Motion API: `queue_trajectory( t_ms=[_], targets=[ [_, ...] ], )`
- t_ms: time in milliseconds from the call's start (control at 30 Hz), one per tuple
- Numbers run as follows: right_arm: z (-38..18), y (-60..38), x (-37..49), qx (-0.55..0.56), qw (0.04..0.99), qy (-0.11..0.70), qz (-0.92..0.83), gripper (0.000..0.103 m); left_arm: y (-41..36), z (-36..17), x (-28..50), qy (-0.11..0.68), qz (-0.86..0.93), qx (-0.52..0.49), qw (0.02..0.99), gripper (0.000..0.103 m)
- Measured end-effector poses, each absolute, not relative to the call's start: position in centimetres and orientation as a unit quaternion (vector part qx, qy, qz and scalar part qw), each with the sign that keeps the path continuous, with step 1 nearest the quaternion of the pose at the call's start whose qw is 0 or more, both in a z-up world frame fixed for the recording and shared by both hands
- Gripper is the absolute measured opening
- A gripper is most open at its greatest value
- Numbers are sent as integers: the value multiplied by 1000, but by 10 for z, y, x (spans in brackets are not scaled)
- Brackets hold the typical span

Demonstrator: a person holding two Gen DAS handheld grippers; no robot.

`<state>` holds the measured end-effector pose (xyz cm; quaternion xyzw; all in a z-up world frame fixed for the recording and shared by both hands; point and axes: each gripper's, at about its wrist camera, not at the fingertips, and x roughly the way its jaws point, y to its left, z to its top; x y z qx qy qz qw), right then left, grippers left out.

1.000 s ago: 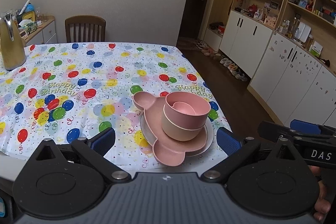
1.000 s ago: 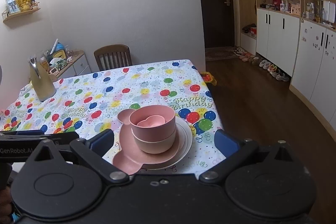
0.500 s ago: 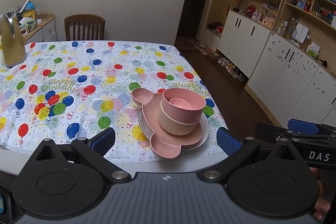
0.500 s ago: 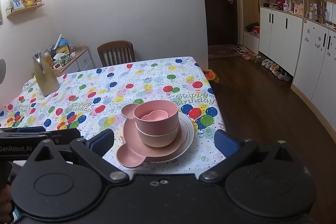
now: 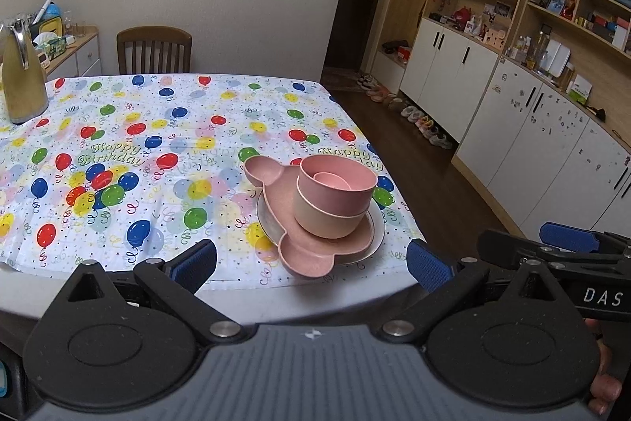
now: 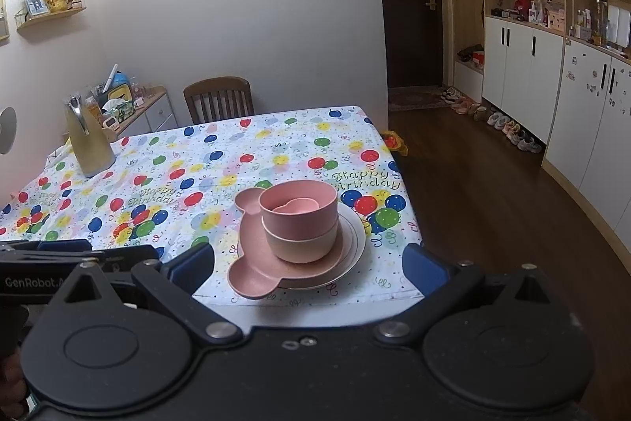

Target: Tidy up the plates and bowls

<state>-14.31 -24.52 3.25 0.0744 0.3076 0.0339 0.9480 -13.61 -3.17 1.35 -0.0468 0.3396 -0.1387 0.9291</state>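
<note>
- Stack near the worktop (image 5: 157, 129) corner: white plate (image 6: 355, 235), pink mouse-eared divided plate (image 6: 252, 275), beige bowl (image 6: 299, 247), pink bowl (image 6: 299, 212) with a small dish inside.
- Likely light, stiff, smooth plastic; the plate looks breakable. Take bowls by the rim.
- Left gripper (image 5: 311, 261) and right gripper (image 6: 307, 263): fingers spread, empty, short of the stack.

Balloon tablecloth (image 5: 157, 145), gold jug (image 5: 21, 73) at far corner, wooden chair (image 6: 219, 99), shoes (image 6: 508, 129) by cabinets (image 6: 524, 66)

Two plates (image 6: 353, 255); three bowls (image 6: 299, 212); one jug (image 6: 88, 141)
</note>
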Motion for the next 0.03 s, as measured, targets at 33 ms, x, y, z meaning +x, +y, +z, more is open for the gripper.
queue_trajectory(
  t_ms=[33],
  targets=[
    [32, -246, -142, 75, 948, 309, 34, 102, -31, 14, -137, 339, -139, -47, 929, 103]
  ],
)
